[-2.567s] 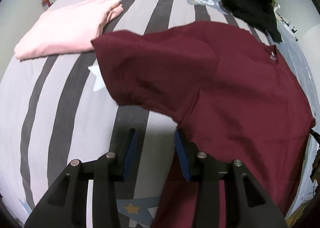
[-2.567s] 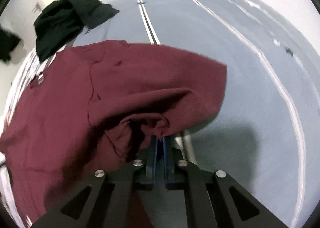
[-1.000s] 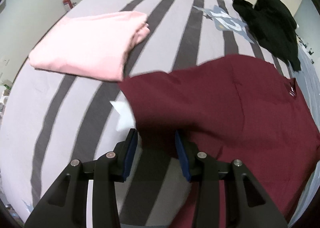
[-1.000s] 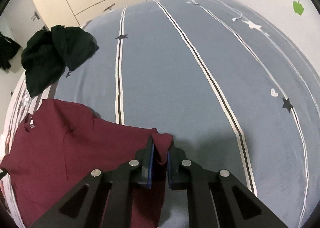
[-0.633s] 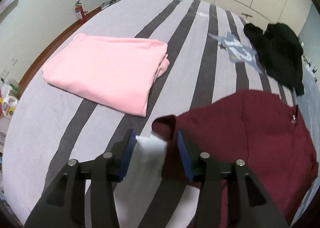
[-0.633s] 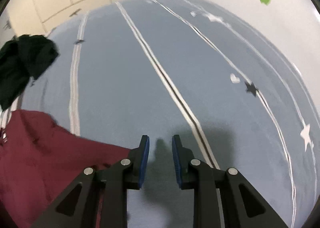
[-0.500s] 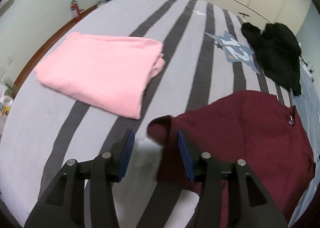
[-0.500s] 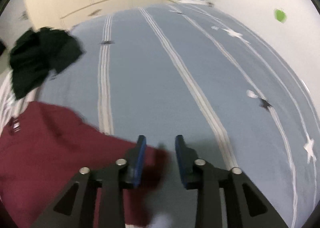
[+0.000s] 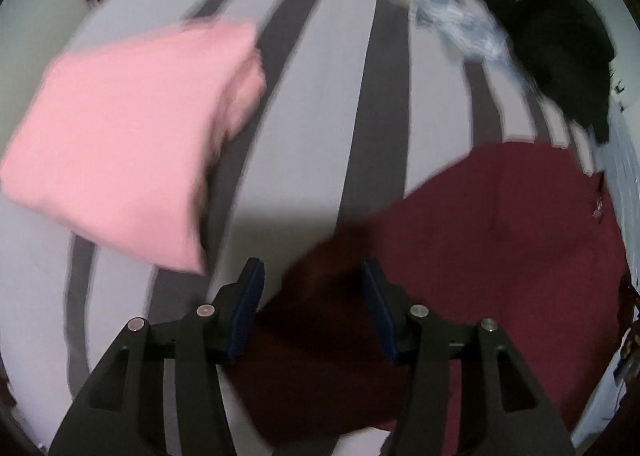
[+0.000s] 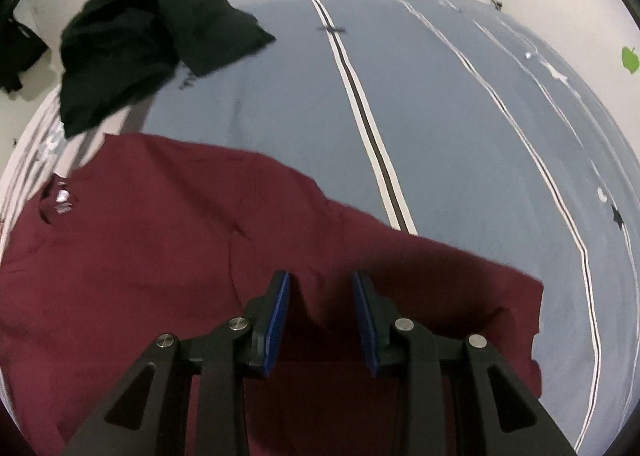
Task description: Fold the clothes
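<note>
To the left of my left gripper the pink folded garment blocks that side, with only a narrow band of striped grey bedsheet bare between it and the maroon T-shirt, though beyond both the stripes run clear. A crumpled black garment sits at the far end near the cupboards, well apart from both my tongs. To the right of my right gripper, past the shirt's edge, the blue bedsheet lies open and flat all the way to the wall.
</note>
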Available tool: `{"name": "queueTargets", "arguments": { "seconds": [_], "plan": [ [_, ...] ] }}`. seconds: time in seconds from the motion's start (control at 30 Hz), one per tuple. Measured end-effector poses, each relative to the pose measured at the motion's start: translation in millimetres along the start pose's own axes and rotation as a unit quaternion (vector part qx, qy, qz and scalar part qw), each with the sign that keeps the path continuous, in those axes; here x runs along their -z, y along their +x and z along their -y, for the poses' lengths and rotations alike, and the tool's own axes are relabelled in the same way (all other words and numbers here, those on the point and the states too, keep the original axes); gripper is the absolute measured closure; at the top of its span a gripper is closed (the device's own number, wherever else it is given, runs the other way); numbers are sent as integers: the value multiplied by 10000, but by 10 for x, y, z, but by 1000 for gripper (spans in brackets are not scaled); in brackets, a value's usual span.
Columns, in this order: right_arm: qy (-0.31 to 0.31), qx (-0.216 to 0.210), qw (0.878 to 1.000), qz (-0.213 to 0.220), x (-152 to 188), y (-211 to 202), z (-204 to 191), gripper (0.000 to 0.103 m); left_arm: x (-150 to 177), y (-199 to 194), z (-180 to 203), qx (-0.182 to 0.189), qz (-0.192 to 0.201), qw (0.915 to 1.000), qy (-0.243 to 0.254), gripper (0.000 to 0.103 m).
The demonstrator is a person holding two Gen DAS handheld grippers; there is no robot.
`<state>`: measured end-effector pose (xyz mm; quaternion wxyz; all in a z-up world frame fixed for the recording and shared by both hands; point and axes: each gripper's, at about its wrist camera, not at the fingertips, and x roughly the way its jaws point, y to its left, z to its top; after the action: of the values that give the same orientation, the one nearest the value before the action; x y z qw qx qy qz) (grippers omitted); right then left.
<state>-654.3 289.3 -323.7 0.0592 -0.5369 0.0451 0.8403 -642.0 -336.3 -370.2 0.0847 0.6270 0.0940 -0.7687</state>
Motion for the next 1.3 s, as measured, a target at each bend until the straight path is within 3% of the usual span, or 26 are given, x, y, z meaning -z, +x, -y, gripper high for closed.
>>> {"name": "queueTargets", "arguments": {
  "seconds": [0.03, 0.1, 0.17, 0.27, 0.37, 0.47, 0.53, 0.63, 0.7, 0.8, 0.87, 0.97, 1.07, 1.2, 1.3],
  "plan": [
    [5, 34, 10000, -37, 16, 33, 2, 73, 24, 38, 38, -23, 24, 9999, 150, 60],
    [-17, 56, 10000, -80, 10, 107, 30, 73, 42, 33, 84, 47, 173, 9993, 336, 83],
    [-71, 66, 9999, -80, 8, 160, 36, 73, 6, -5, 52, 149, 319, 9992, 207, 91],
    [-132, 128, 9998, -61, 23, 222, 21, 72, -126, -185, -10, 45, 857, 9963, 3, 91],
    [-104, 135, 9999, -29, 34, 265, 26, 71, -315, -344, -65, -399, 1289, 9906, -224, 93],
    [-129, 124, 9998, 6, 55, 274, 44, 70, -457, -341, -309, -451, 1174, 9894, -731, 93],
    [-162, 133, 9998, 28, 75, 255, 52, 70, -442, -416, -311, -428, 1271, 9891, -610, 93],
    [-175, 140, 9997, 40, 90, 224, 65, 70, -365, -525, -218, -45, 1288, 9909, -385, 92],
    [-145, 132, 9998, 32, 88, 212, 76, 70, -313, -481, -109, 49, 1097, 9939, -117, 84],
    [-164, 135, 9998, 29, 96, 198, 86, 70, -269, -159, 25, -395, 469, 9976, 307, 78],
    [-210, 142, 9997, 42, 120, 175, 99, 70, -225, 79, 2, -566, 33, 9980, 269, 78],
    [-255, 126, 9996, 65, 143, 157, 120, 69, -234, 94, 43, -840, 463, 9941, 510, 84],
    [-355, 123, 9992, 108, 163, 145, 146, 68, -324, 50, -41, -1466, 816, 9848, 445, 96],
    [-163, 364, 9989, 228, 147, 95, 276, 68, -378, -223, -222, -894, 1252, 9880, -137, 97],
    [145, 521, 9980, 334, 138, 29, 420, 67, -205, -436, -38, -644, 1493, 9865, 191, 92]
  ]
}}
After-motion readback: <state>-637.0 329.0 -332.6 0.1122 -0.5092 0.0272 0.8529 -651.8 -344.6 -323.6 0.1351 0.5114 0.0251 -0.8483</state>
